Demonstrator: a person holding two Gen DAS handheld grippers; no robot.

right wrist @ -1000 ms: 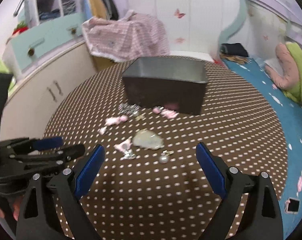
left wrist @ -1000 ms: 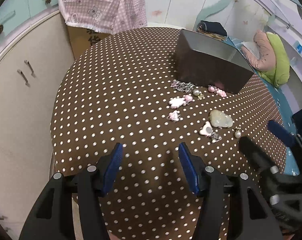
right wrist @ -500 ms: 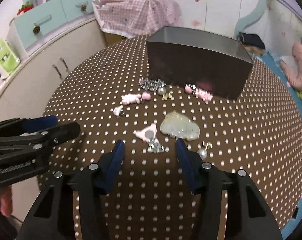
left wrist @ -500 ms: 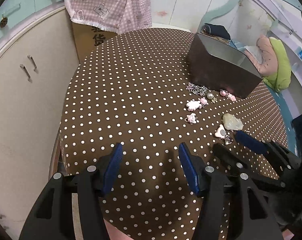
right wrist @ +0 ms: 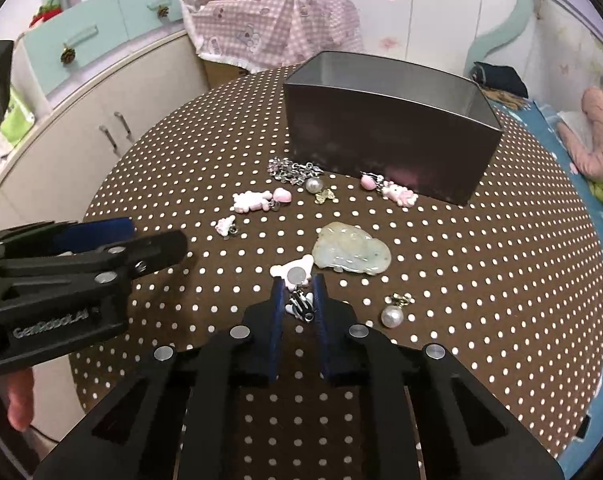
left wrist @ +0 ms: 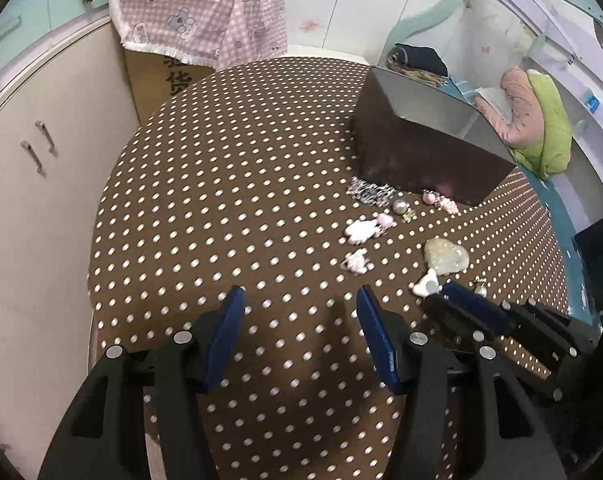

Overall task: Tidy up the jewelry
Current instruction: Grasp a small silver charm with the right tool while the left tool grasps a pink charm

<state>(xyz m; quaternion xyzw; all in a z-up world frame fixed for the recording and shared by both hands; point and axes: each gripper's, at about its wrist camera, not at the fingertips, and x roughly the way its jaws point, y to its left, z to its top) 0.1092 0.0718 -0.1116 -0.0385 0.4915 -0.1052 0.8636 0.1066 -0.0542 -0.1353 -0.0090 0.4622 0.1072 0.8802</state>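
Several jewelry pieces lie on the brown polka-dot table [right wrist: 461, 280] in front of a dark open tin [right wrist: 381, 136]: a pale jade pendant [right wrist: 351, 254], a pink bear charm [right wrist: 295, 274], a pearl earring [right wrist: 392, 315], pink-white charms [right wrist: 251, 201] and a silver chain [right wrist: 293, 170]. My right gripper [right wrist: 298, 280] is closing its jaws on a small black-and-white striped charm [right wrist: 299, 305], and its blue pads touch both sides. It shows in the left wrist view as the right gripper [left wrist: 457, 300] beside the jade pendant [left wrist: 447, 256]. My left gripper [left wrist: 300, 294] is open over bare cloth, holding nothing.
The tin [left wrist: 421, 160] stands at the table's far right. A cream cabinet [left wrist: 41, 200] and a box under a pink checked cloth [left wrist: 197, 16] border the table's left and back. A bed with cushions [right wrist: 597, 140] lies on the right. A person's fingers [right wrist: 19, 404] hold the left gripper [right wrist: 157, 240].
The right gripper's jaws went from wide apart to nearly together, and it came down and forward onto the striped charm. The left gripper stayed in place, equally open.
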